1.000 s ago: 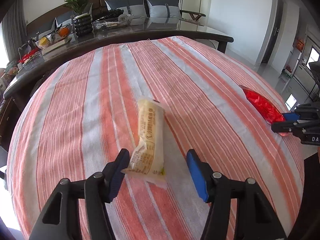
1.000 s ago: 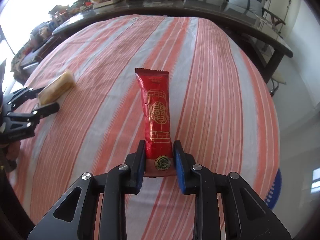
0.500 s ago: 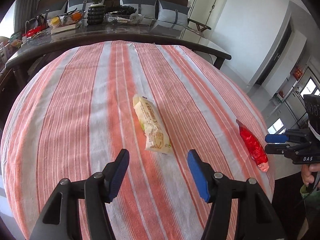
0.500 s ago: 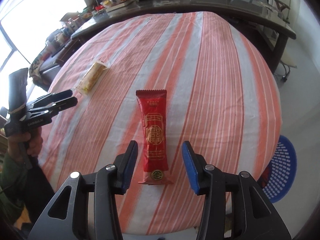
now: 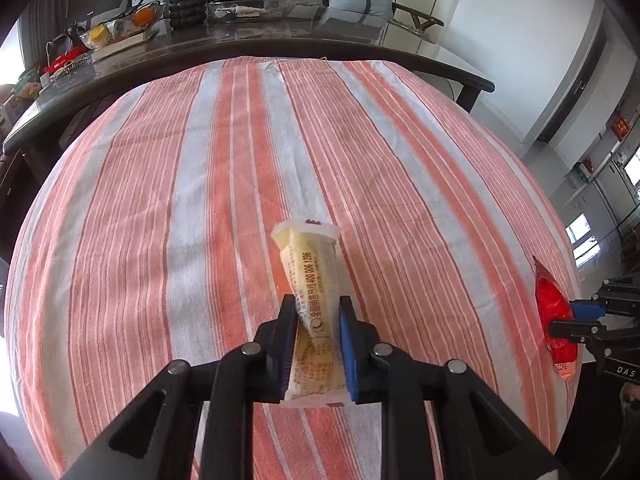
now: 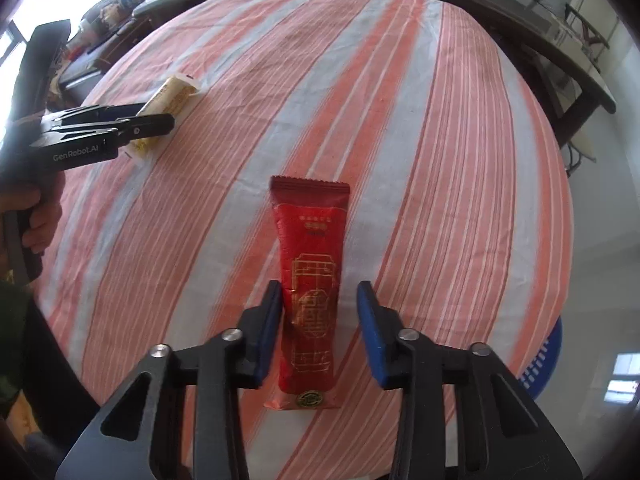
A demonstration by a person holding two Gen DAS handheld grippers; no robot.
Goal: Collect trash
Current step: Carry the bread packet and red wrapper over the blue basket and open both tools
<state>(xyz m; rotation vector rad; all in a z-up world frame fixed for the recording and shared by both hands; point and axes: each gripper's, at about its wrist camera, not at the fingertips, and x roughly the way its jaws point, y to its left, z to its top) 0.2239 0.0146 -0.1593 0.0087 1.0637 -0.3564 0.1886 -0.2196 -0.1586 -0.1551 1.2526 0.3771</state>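
We hold a hand-held gripper in each hand over a counter (image 5: 168,208) with a cloth of orange and white stripes.

Our left hand-held gripper (image 5: 318,316) is squeezed tight on a yellow wrapper (image 5: 314,280). The blue pads (image 5: 347,344) press both sides of the wrapper near its close end. The far end of the yellow wrapper sticks out in front of the fingers and tilts a little to the left. From the right wrist camera we see this same hand-held gripper (image 6: 160,124) far off to the left, with the yellow wrapper (image 6: 170,98) poking out past its tips.

Our right hand-held gripper (image 6: 318,298) has its fingers spread apart. A red wrapper (image 6: 310,280) with gold print lies flat on the cloth between them. The left pad (image 6: 270,320) looks to be right against the red wrapper's side. The right pad is a small way off from it. From the left wrist camera the red wrapper (image 5: 554,312) shows far to the right, at the edge of the counter, with the right hand-held gripper (image 5: 576,318) around it.

A blue basket (image 6: 540,360) sits down low to the right of our right hand-held gripper, past the counter's edge. Behind the cloth is a dark table (image 5: 280,46) with bowls and other things on it.
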